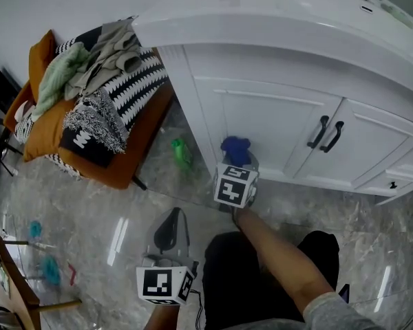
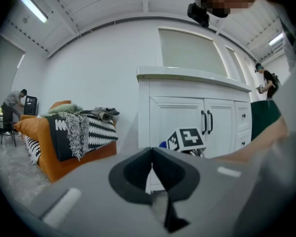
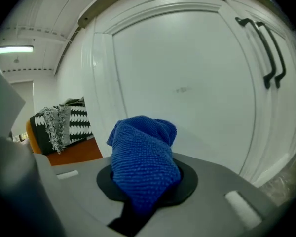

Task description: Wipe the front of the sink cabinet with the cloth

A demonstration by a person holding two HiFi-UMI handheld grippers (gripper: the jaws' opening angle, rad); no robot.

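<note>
The right gripper [image 3: 144, 194], clenched on the blue cloth [image 3: 145, 154], is the nearer one. The left cabinet door [image 3: 187, 83] lies at twelve o'clock, close ahead (contact unclear). The left gripper [image 2: 152, 171] is pinched together, empty.

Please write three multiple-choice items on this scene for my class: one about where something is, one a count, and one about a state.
1. Where is the cloth?
A. On the orange couch.
B. In the right tool, before a white cabinet door.
C. In the sink basin.

2. How many long black bar handles are on the cabinet doors?
A. One.
B. Two.
C. Four.

3. How do the jaws of the left tool stand?
A. Together, holding nothing.
B. Clamped on the cloth.
C. Wide apart round a handle.

Answers:
1 B: the right gripper view shows the cloth pinched in that tool, with the door just beyond.
2 B: the head view shows a pair side by side.
3 A: the left gripper view shows them meeting with nothing between.
</note>
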